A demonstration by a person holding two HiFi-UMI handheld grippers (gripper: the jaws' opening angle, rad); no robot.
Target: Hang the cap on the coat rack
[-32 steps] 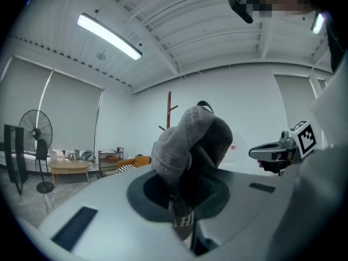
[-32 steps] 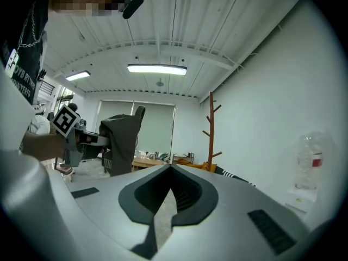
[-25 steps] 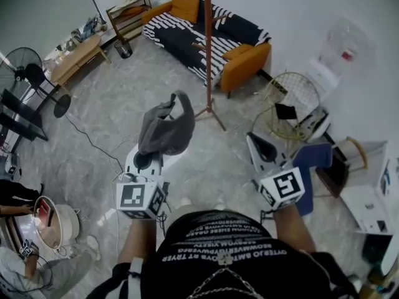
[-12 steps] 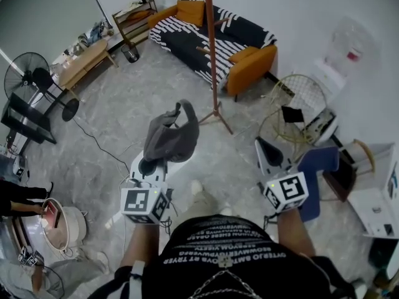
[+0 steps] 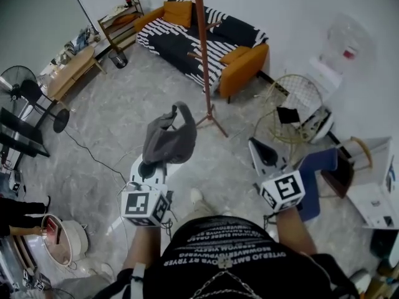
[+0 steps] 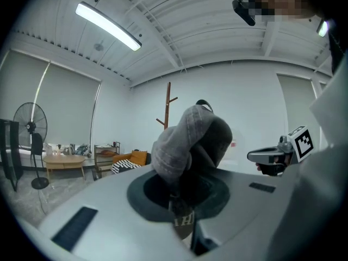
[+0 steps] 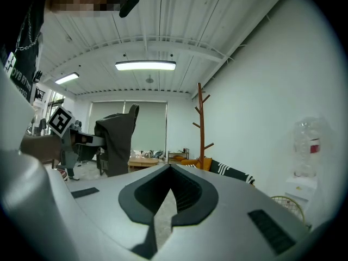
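Note:
A grey cap hangs bunched from my left gripper, which is shut on its strap and holds it up in front of me. In the left gripper view the cap fills the space above the jaws, and the brown wooden coat rack stands behind it. In the head view the coat rack rises from the floor a stride ahead, in front of the sofa. My right gripper is shut and empty, level with the left one. In its own view the cap shows at left and the rack at right.
A striped sofa with orange cushions stands against the far wall. A wire-frame chair and a water dispenser are at right. A fan and a low wooden table are at left. A person crouches at lower left.
The room has shifted slightly in the head view as I moved. The cap stays held in the left gripper and both grippers keep the same pose.

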